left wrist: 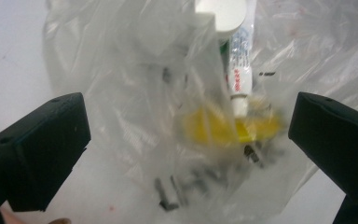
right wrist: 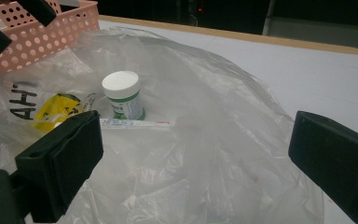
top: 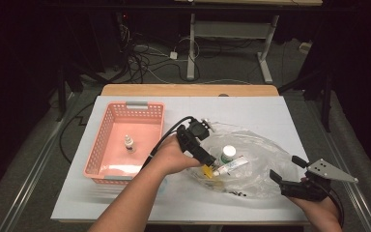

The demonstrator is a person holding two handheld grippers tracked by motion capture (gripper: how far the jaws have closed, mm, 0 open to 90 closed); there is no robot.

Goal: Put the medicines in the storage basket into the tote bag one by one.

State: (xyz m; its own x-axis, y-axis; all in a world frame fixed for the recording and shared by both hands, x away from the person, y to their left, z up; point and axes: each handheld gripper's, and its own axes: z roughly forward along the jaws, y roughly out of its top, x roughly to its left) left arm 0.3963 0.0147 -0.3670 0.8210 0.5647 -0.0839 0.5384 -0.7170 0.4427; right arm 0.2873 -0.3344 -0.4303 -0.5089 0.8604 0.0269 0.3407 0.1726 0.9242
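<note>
A white table with a wooden strip along its far edge is carrying everything here. Lying directly on it is a clear plastic bag, which is spreading over the middle and right part of the top. Taking that bag as the landmark, a pink perforated basket is sitting just beside it to the left, its near corner coming close to the bag's crumpled edge. Beyond the bag, the white surface is running bare to the wooden strip. In front of the bag, a narrow band of white top is showing before the near edge.
</note>
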